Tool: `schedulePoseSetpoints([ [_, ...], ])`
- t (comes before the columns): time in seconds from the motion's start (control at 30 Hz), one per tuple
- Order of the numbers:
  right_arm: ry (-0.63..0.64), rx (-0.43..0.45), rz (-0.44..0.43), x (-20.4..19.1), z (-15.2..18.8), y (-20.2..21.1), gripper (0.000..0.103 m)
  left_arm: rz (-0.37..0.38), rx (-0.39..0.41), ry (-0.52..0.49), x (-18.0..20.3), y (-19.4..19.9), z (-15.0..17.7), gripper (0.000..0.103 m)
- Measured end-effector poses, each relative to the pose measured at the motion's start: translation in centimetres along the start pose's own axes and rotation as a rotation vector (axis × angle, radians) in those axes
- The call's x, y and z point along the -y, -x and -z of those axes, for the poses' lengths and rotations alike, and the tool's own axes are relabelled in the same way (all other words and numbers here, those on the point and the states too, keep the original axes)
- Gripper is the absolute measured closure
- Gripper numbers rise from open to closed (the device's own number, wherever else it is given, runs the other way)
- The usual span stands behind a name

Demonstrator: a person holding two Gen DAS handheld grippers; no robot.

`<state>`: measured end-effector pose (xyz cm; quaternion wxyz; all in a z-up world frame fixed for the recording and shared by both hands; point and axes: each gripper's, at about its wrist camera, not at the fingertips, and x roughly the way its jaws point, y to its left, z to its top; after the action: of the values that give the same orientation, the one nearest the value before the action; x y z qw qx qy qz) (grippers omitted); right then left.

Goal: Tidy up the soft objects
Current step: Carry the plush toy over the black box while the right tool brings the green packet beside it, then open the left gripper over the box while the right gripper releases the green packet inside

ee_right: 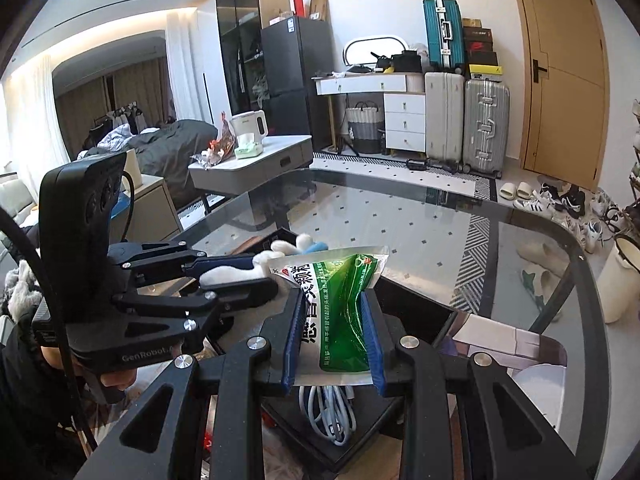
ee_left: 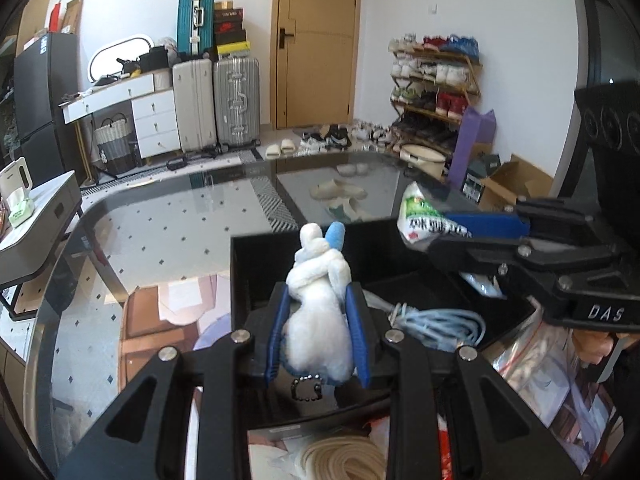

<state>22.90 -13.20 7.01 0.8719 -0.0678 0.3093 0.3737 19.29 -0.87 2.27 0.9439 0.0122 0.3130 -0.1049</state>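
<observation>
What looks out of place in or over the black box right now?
The green sachet in the right gripper is crumpled. A coiled light-blue cable already lies in the black box, hardly a soft item like the plush toy.

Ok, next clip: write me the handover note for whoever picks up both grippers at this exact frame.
Left gripper: shut on the white and blue plush toy, held above the black box.
Right gripper: shut on the green sachet, also over the box.
Already in the box: the light blue cable.
Outside it, near edge: a coil of cream rope and a zip bag.
Left to do: probably lower and release both held items into the box, then deal with the remaining soft items.
</observation>
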Motion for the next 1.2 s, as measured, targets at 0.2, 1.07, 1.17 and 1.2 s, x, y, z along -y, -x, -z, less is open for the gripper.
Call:
schedulePoseSetpoints([
  [0.2, 0.002, -0.029, -0.004, 0.3, 0.0, -1.2, 0.075, 0.005, -0.036, -0.022, 1.0, -0.1, 0.3, 0.076],
  [1.07, 0.052, 0.058, 0.058, -0.3, 0.9, 3.9, 0.002, -0.032, 0.086, 0.071, -1.1, 5.9, 1.1, 0.0],
  [1.17, 0.047, 0.077, 0.086, -0.6, 1.5, 5.5, 0.001, -0.035, 0.096, 0.09, -1.8, 6.9, 1.6, 0.0],
  [1.2, 0.038, 0.085, 0.096, -0.7, 1.7, 6.0, 0.001, -0.049, 0.1, 0.09, -2.0, 7.4, 1.9, 0.0],
])
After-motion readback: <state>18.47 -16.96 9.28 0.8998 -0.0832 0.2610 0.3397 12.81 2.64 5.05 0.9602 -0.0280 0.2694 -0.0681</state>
